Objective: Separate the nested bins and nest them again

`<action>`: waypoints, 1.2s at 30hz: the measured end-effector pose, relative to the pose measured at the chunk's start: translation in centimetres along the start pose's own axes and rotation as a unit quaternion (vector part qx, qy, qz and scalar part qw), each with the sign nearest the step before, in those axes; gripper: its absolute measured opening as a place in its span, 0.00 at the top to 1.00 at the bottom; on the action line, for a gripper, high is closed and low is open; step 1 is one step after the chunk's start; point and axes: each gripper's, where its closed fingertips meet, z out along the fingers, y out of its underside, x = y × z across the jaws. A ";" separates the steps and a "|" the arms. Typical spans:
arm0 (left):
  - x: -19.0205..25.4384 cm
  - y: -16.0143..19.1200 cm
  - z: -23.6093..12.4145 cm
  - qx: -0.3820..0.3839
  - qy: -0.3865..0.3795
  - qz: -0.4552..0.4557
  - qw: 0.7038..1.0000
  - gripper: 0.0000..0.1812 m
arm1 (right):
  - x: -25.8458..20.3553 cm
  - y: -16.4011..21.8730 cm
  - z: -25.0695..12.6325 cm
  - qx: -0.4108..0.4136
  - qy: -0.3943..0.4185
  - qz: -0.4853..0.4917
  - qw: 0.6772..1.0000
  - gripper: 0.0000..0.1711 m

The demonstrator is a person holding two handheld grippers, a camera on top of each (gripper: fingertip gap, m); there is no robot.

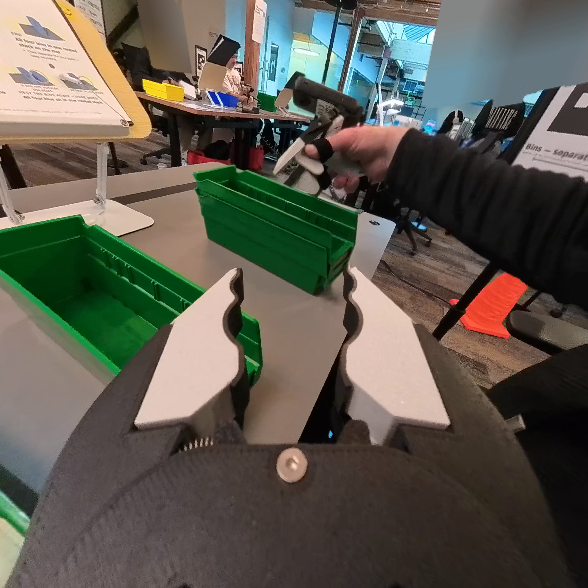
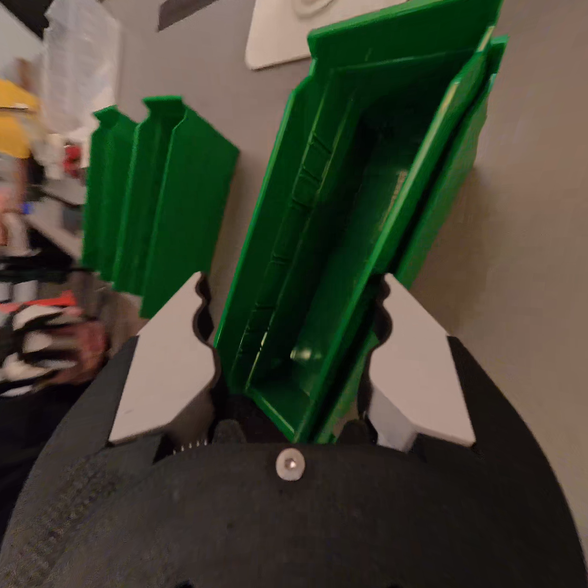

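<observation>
I am holding my left hand-held gripper [image 1: 292, 286] with its jaws spread wide and nothing between them, only the bare grey surface [image 1: 286, 350] showing in the gap. Just left of its left finger a single green bin [image 1: 95, 296] is sitting open side up on the surface. Ahead of it, slightly right, the nested stack of green bins [image 1: 273, 229] is standing near the surface's far edge. My right hand-held gripper [image 2: 292, 286] is hovering above that stack, jaws apart and clamping nothing, with the near end of the stack [image 2: 350, 222] lying between its fingers in the right wrist view. To its left two more green bins [image 2: 171, 206] are sitting side by side.
</observation>
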 end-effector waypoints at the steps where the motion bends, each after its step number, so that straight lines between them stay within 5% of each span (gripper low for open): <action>1: 0.1 0.1 0.1 -0.003 0.000 0.003 1.000 0.66 | 0.2 0.1 -0.1 -0.011 -0.008 0.007 1.000 0.42; 3: 0.2 0.2 0.2 -0.006 0.000 0.006 1.000 0.66 | 0.5 0.1 -0.3 -0.022 -0.025 0.016 0.999 0.45; 6: 0.6 0.2 0.5 -0.007 0.004 0.011 1.000 0.66 | -0.6 -0.4 -0.8 -0.004 -0.049 -0.013 0.999 0.66; 8: 1.3 0.1 1.2 -0.014 0.011 0.029 0.999 0.66 | -0.4 0.0 -0.5 -0.016 -0.032 -0.023 0.999 0.68; 12: 4.3 -0.1 4.0 -0.043 0.051 0.077 0.995 0.64 | -0.6 0.3 -0.4 -0.017 -0.020 -0.044 0.999 0.63; 16: 5.7 1.4 6.0 -0.074 0.062 0.112 0.989 0.65 | -0.4 0.4 -1.3 -0.008 0.103 -0.098 0.990 0.38; 23: 4.6 2.2 5.7 -0.082 0.028 0.136 0.987 0.66 | -15.6 1.0 3.9 -0.026 0.073 -0.306 0.949 0.29; 30: 2.1 0.4 1.3 -0.050 -0.033 0.118 0.991 0.66 | -22.4 2.3 11.2 -0.090 0.041 -0.391 0.915 0.23; 33: 1.7 1.6 -0.2 -0.063 -0.044 0.119 0.990 0.68 | -23.2 3.6 14.4 -0.154 0.062 -0.506 0.846 0.20; 36: 1.3 0.8 -0.7 -0.048 -0.047 0.121 0.990 0.68 | -24.4 5.1 16.8 -0.186 0.025 -0.690 0.699 0.12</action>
